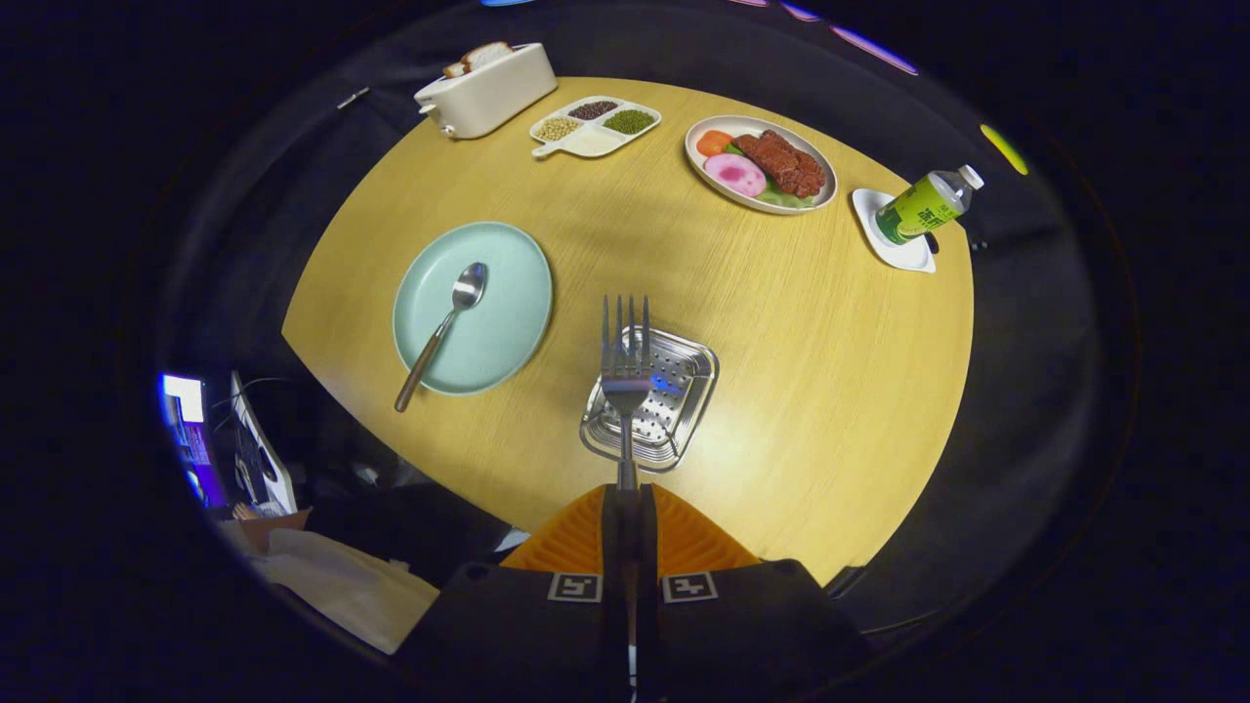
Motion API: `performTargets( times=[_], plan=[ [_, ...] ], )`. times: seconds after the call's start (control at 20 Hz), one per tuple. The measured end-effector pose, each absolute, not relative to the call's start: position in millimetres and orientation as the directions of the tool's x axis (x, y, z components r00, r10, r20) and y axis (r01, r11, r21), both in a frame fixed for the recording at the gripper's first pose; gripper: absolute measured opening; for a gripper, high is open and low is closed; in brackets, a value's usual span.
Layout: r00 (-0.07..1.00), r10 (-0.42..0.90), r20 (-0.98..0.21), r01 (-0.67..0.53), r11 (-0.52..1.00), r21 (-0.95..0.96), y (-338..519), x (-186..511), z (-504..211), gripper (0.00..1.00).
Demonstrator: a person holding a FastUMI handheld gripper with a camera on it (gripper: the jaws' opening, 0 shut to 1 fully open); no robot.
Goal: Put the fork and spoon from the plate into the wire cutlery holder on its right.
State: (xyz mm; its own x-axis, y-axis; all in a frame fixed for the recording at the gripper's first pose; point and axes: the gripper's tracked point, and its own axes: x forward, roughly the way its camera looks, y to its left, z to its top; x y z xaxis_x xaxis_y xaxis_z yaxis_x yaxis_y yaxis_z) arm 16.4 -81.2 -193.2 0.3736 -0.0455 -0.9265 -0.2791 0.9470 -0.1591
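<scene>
Clamping the fork (625, 376) by its handle, the gripper (625, 508) has its jaws pressed together on it, tines pointing ahead over the wire cutlery holder (674, 395) at frame centre. Left of it, the mint plate (508, 312) holds 1 spoon (444, 327). Farther up the table (830, 371), a divided tray (594, 127) carries beans and a white dish (762, 164) holds food.

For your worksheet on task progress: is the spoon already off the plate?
No, the spoon lies on the green plate.
</scene>
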Motion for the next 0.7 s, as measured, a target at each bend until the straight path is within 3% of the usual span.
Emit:
performTargets(
  times=[0.55, 0.7],
  plan=[
    [0.086, -0.111, -0.990, -0.428, 0.893, -0.137, -102.8, 16.2, -225.4, 0.08],
    [0.073, -0.121, -0.990, -0.431, 0.891, -0.141, -103.8, 23.1, -228.4, 0.08]
  ],
)
